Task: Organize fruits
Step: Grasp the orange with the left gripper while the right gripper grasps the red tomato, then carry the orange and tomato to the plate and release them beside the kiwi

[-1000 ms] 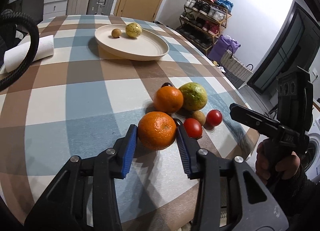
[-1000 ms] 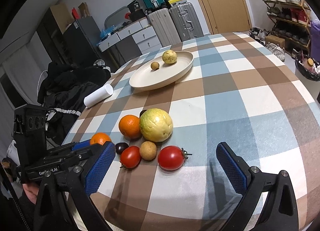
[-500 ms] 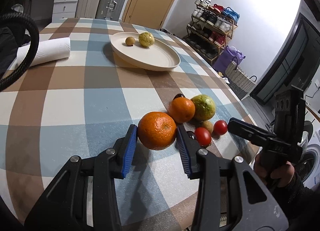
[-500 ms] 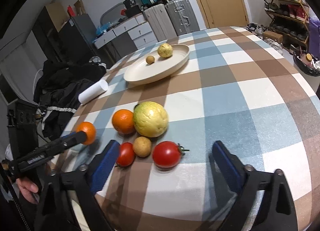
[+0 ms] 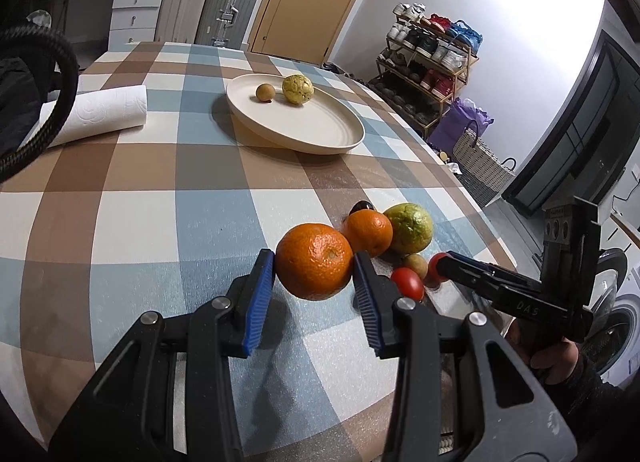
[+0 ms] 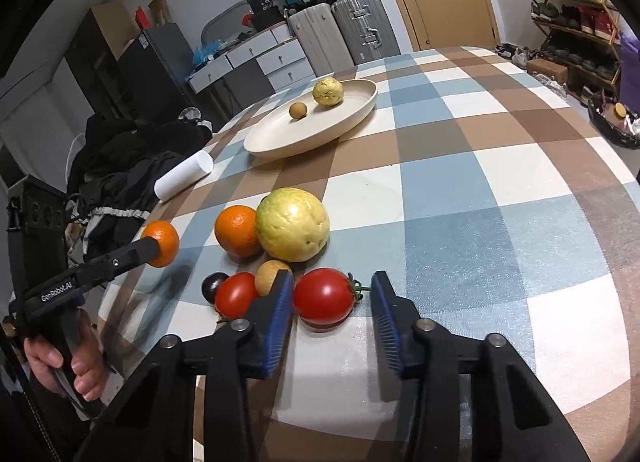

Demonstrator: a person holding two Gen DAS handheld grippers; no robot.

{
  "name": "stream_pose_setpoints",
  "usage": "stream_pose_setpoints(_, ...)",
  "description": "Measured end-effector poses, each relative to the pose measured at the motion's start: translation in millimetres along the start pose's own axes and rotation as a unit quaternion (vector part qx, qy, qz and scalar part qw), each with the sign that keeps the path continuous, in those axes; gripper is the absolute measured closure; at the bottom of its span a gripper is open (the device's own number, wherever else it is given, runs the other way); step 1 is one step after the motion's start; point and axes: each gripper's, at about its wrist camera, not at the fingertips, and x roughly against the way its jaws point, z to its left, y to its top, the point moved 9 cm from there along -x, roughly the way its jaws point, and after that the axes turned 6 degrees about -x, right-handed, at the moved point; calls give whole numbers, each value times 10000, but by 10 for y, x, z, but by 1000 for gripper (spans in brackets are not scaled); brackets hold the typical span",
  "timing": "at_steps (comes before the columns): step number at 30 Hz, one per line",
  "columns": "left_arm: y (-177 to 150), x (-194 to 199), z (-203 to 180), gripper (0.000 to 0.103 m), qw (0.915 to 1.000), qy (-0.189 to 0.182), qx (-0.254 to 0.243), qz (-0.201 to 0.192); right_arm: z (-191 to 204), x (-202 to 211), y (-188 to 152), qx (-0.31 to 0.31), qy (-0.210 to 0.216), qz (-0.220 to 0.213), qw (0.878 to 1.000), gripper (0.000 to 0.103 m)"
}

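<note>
My left gripper [image 5: 314,276] is shut on an orange [image 5: 314,264], held clear above the checked tablecloth. The right wrist view shows that same orange [image 6: 162,236] at the left. My right gripper [image 6: 332,288] is open, its blue pads on either side of a large red tomato [image 6: 324,296] that rests on the table; a gap shows at the right pad. Behind it lie a second orange [image 6: 237,230], a pale green guava [image 6: 293,224], a smaller tomato [image 6: 236,294], a small brown fruit [image 6: 270,271] and a dark one [image 6: 213,284]. The cream plate [image 6: 280,138] holds a yellow-green fruit [image 6: 328,91] and a small brown fruit [image 6: 298,110].
A paper towel roll [image 5: 100,114] lies left of the plate. Dark clothing [image 6: 120,166] is heaped beyond the table's left edge. The fruit cluster sits close to the table's near edge. Suitcases, drawers and a shoe rack stand along the walls.
My left gripper has lifted the orange off the cloth and carried it up and away from the cluster. My right gripper has moved forward and narrowed around the large tomato.
</note>
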Motion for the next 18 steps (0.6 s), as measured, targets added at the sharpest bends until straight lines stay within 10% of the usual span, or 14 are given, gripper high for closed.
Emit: stream_pose_setpoints(18,530,-205,141,66,9997,160,57,-163,-3,145,496,-21,431,-525,9977,70)
